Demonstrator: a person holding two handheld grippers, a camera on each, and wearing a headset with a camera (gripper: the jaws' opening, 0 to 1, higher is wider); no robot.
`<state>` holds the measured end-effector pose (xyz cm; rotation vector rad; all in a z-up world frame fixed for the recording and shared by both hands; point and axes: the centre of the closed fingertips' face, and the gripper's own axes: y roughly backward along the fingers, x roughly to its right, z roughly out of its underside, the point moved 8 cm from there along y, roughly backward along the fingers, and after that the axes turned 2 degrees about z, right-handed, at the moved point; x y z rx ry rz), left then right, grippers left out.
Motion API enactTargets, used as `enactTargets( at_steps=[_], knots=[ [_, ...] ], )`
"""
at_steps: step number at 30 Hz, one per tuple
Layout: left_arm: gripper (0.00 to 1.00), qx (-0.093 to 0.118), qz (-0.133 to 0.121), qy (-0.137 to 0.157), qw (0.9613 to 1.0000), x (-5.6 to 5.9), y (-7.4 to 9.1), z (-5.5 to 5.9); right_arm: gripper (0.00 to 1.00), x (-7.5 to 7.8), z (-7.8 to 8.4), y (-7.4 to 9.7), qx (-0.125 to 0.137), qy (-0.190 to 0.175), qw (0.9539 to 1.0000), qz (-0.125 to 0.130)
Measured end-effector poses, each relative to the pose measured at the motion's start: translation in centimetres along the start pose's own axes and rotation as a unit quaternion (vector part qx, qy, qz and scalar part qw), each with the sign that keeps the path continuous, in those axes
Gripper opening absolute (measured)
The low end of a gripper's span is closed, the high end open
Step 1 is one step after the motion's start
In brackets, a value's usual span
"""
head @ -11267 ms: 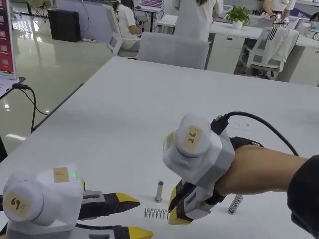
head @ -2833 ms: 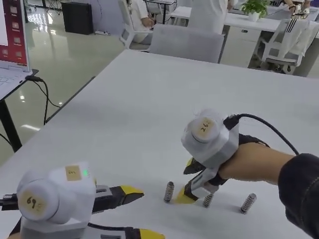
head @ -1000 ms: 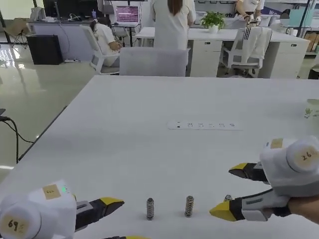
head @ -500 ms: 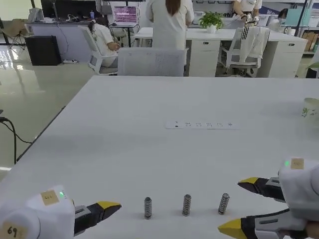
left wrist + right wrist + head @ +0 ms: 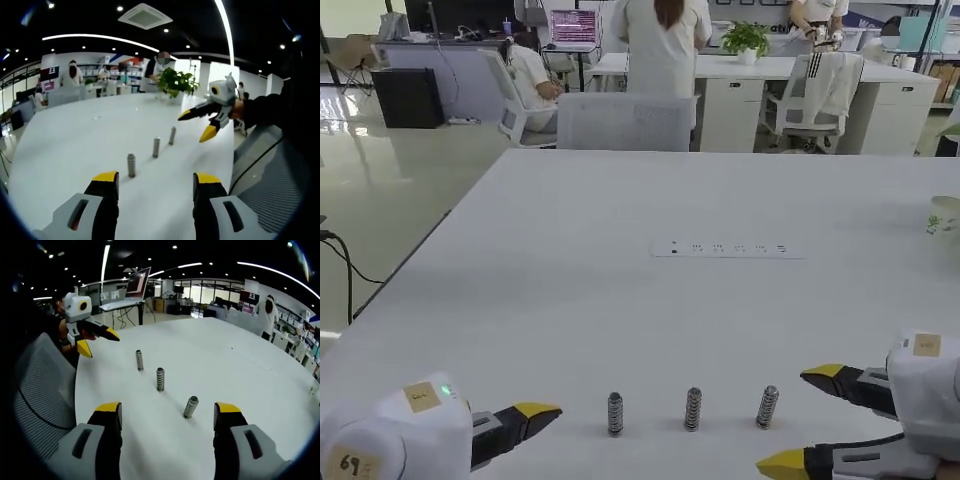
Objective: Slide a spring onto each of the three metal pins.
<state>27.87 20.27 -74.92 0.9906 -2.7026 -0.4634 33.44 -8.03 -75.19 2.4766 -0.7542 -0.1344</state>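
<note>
Three short metal pins stand in a row near the table's front edge, each with a spring on it: the left pin (image 5: 615, 413), the middle pin (image 5: 693, 409) and the right pin (image 5: 767, 406). The right pin's spring leans a little. My right gripper (image 5: 802, 420) is open just right of the row, holding nothing; its own view shows the row (image 5: 160, 379) ahead of its jaws (image 5: 167, 410). My left gripper (image 5: 155, 177) is open and empty, with the nearest pin (image 5: 131, 165) just beyond it. One left fingertip (image 5: 535, 411) points at the row from the left.
A flush power strip (image 5: 725, 250) sits mid-table. A grey chair (image 5: 625, 122) stands at the far edge and a cup (image 5: 948, 214) at the right edge. The table's left edge (image 5: 420, 255) drops to the floor. People work at desks behind.
A spring that lay loose on the table and a bare pin are gone; all three pins carry springs. My right gripper has drawn back to the right, off the right pin.
</note>
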Motion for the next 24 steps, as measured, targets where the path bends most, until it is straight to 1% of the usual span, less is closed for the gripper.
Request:
enactTargets(
  at_steps=[6,12,24],
  knots=[
    [0.55,-0.003,0.001,0.002,1.0000,0.3,-0.2,0.3,0.75,0.0,0.3,0.0,-0.001,0.003,1.0000,-0.001],
    [0.55,-0.002,-0.003,0.004,1.0000,0.4,-0.3,0.4,0.76,0.0,0.4,0.1,0.003,0.001,1.0000,-0.003],
    [0.56,-0.009,-0.007,0.007,0.9999,0.6,-0.7,0.7,0.76,0.2,1.1,0.3,0.001,-0.002,1.0000,-0.006]
  ],
)
